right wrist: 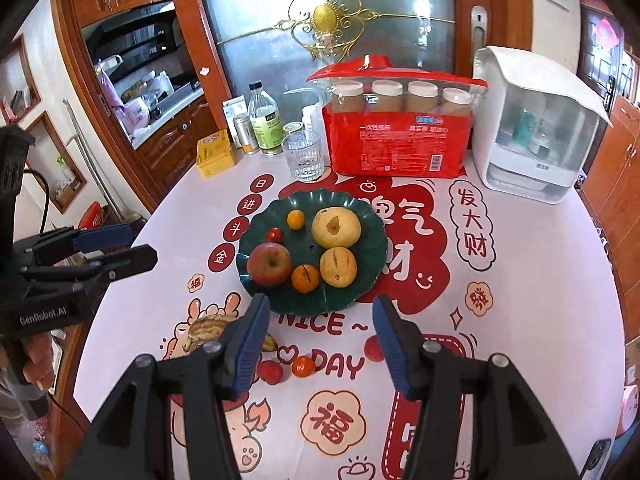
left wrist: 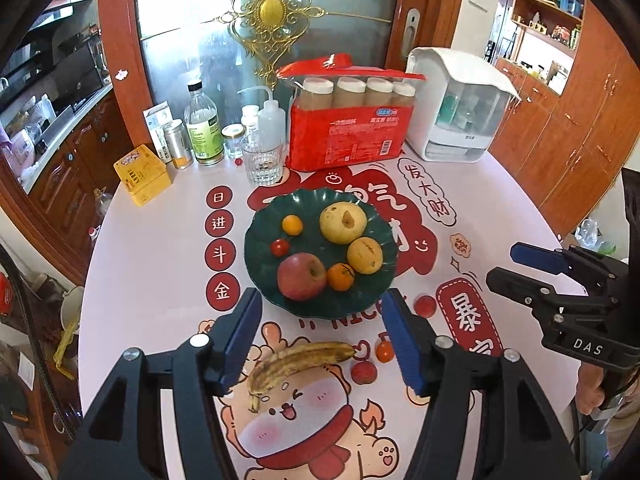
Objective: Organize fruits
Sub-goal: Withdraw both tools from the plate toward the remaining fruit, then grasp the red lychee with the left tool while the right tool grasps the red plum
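Dark green scalloped plate mid-table, holding six fruits: large yellow pear at back, smaller yellow pear in front of it, red apple at near left, orange between apple and smaller pear, small orange and cherry tomato on left. Off plate, on the cloth: spotted overripe banana, three small red fruits.
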Motion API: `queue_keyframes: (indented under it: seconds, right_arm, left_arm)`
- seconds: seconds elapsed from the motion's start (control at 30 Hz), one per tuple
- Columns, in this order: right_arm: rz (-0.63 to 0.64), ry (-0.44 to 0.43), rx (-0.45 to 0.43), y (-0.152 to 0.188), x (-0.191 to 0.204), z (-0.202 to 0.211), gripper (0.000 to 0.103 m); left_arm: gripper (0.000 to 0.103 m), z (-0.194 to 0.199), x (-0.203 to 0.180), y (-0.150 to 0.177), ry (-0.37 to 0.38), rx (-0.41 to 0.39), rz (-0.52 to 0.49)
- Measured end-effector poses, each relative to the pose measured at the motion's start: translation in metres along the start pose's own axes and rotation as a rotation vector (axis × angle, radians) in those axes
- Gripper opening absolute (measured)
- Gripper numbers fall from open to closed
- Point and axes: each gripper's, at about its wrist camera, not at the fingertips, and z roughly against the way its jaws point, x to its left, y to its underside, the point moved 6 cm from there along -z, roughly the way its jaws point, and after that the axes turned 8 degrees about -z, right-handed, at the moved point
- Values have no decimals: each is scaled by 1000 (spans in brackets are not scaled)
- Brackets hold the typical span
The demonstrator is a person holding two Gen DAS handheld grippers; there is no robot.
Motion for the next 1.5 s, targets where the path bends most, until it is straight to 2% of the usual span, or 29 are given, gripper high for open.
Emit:
queue_keyframes:
  seconds: [0.2,0.4,0.77,0.97,1.2,1.5]
  right_arm:
    - [-28,14,-21,12,-10,11,56]
    - [-50,48,-31,24,-24,6,56]
    - [-79,110,28,54,-57,-38,56]
    - [-110,114,85,66,-74,-69,56]
    - [-129,109,140,73,-88,-104,56]
    - [-136,85,198,77,-91,-146,56]
  left_arm:
    - [68,10,-11,13,15,-55,43]
    - [68,-3,-27,36,-9,-62,38]
    - [68,-73,-49,85,-12,46,45]
    - [68,-115,-54,104,7,111,99]
    - [68,-149,-53,116,12,161,165]
    - [68,-172,-50,123,28,190,225]
